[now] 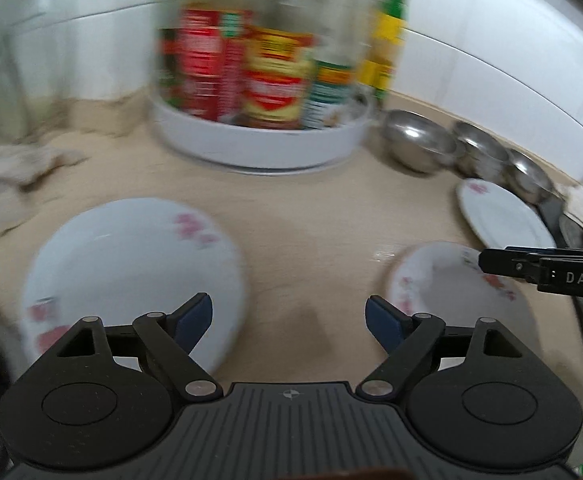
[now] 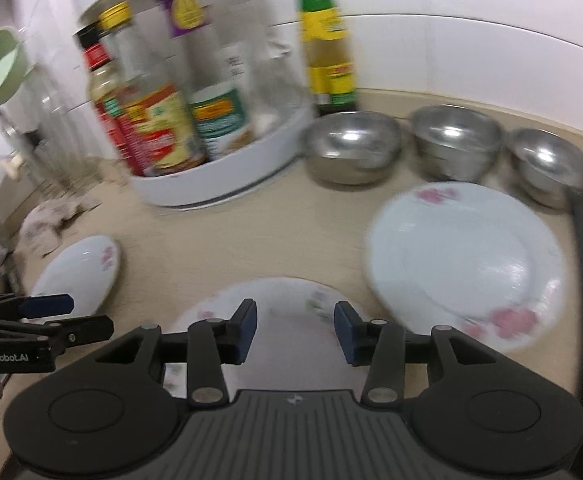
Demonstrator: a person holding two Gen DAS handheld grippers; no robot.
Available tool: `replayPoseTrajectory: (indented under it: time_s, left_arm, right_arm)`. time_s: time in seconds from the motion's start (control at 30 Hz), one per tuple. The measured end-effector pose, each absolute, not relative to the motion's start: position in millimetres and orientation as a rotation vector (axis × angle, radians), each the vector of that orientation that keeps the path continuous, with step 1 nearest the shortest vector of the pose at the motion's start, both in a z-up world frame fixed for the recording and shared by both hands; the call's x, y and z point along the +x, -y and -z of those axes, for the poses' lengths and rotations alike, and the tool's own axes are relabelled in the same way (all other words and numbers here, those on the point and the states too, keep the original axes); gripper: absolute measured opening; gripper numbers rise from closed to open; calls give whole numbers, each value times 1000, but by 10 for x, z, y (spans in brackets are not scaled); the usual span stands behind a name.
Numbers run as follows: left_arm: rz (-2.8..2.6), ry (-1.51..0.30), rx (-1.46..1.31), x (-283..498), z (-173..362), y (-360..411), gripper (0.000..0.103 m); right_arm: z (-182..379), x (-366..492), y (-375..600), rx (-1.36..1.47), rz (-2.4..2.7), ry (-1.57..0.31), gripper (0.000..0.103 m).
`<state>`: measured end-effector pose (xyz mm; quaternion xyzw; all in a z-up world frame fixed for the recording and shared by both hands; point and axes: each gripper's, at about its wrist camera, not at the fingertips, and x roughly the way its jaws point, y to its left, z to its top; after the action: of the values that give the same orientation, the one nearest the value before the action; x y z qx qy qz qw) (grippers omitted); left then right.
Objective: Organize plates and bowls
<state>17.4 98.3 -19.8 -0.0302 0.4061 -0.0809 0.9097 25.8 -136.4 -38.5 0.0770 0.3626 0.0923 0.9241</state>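
Three white round floral-print plates, lying apart on beige counter (image 2: 291, 236): left plate (image 1: 131, 276) lower left of left wrist frame, small middle plate (image 2: 283, 320) bottom centre of right wrist frame, large plate (image 2: 467, 264) at right. Three round steel bowls (image 2: 351, 148) in a row, upper right, probably awaiting nesting. Left gripper (image 1: 289, 320) spread wide, empty. Right gripper (image 2: 295, 332) spread, empty, over middle plate, likely for pickup. White turntable rack of condiment bottles (image 2: 219, 176) behind.
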Motion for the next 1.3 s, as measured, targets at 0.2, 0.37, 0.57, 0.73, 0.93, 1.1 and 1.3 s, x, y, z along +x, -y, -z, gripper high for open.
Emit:
replayPoseTrajectory:
  time_s: [0.2,0.37,0.57,0.73,0.93,1.1,1.3]
  left_arm:
    - [15,-825,-100,133,163,-1490,89]
    - [-64,-821,-92,214,195,-1804,93]
    - [-126,-849,-117,476,365,-2042,93]
    - [-136,-883,-122,644,508,-2148,93]
    - [-105,-897,-147,741,534,-2218,95]
    - [-31,-905,-129,697,529,-2099,97]
    - [129,-917,-292,618,460,-2100,90]
  right_arm:
    - [325,486,857,86,-336,-734,46]
    - [325,593,494,70,-421,-734,48]
    - [409,677,251,76,-448,-764,52]
    - [475,739,181,102,-443,-798,52]
    - [542,827,42,131,-460,-834,52]
    - [597,858,-67,147,-488,-860,52]
    - [656,907,-56,164,-461,-883,52]
